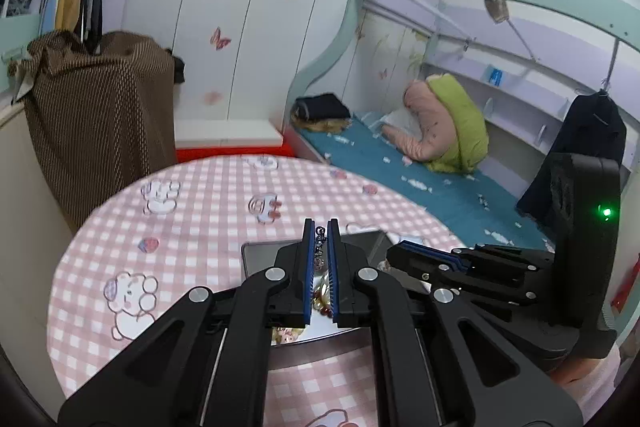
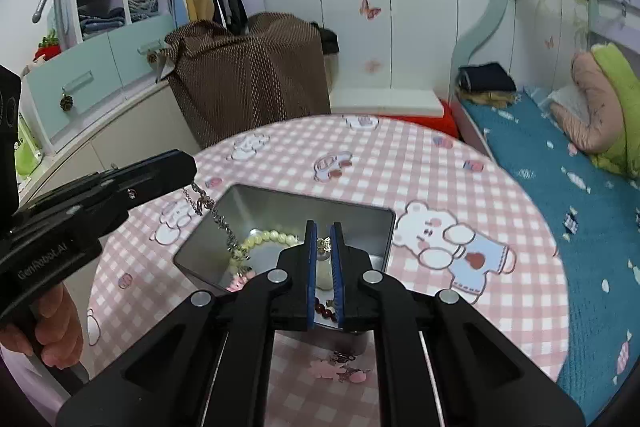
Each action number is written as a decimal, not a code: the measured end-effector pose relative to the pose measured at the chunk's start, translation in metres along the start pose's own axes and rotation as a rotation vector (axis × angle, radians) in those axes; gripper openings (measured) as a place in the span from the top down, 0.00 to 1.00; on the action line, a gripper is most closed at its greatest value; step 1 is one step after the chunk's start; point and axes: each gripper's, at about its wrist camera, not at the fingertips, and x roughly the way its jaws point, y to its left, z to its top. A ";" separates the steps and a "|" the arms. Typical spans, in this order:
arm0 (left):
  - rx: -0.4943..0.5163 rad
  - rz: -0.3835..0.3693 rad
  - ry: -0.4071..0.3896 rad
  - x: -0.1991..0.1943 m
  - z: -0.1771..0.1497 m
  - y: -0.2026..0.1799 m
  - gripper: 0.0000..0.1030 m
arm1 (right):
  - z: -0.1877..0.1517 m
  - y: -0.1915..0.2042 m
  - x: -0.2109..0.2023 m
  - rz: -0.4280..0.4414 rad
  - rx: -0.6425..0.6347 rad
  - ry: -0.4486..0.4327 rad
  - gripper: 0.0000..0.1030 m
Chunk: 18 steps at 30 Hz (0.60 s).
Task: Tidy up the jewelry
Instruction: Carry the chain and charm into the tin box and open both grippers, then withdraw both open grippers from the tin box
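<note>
A grey metal tin (image 2: 280,207) stands open on the pink checked table (image 2: 432,171). Inside lie a pale bead bracelet (image 2: 272,237) and dark red beads (image 2: 322,307). My left gripper (image 1: 320,227) is shut on a thin silver chain (image 1: 320,245). In the right wrist view the left gripper (image 2: 190,169) comes in from the left and the chain (image 2: 212,213) hangs from its tip down into the tin. My right gripper (image 2: 323,227) is shut above the tin's near side. A small silver piece shows between its pads; whether it is pinched is unclear. The right gripper (image 1: 394,253) also shows in the left wrist view.
A small loose trinket (image 2: 344,361) lies on the table in front of the tin. A hand (image 2: 52,327) grips the left handle. Behind the table stand a brown draped object (image 2: 248,75) and white wardrobe doors (image 2: 352,7). A bunk bed (image 2: 540,155) with blue bedding runs along the right.
</note>
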 end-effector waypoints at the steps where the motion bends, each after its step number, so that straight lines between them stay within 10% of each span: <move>1: -0.008 0.005 0.014 0.005 -0.003 0.002 0.94 | -0.001 -0.001 0.004 0.003 0.002 0.013 0.92; 4: -0.007 0.022 0.050 0.015 -0.011 0.005 0.92 | -0.004 -0.003 0.009 -0.019 0.013 0.036 0.75; 7: -0.021 0.053 0.061 0.018 -0.016 0.009 0.58 | -0.004 -0.007 0.003 -0.051 0.026 0.002 0.35; 18: -0.024 0.062 0.074 0.012 -0.020 0.009 0.46 | -0.005 -0.015 -0.005 -0.094 0.027 -0.008 0.27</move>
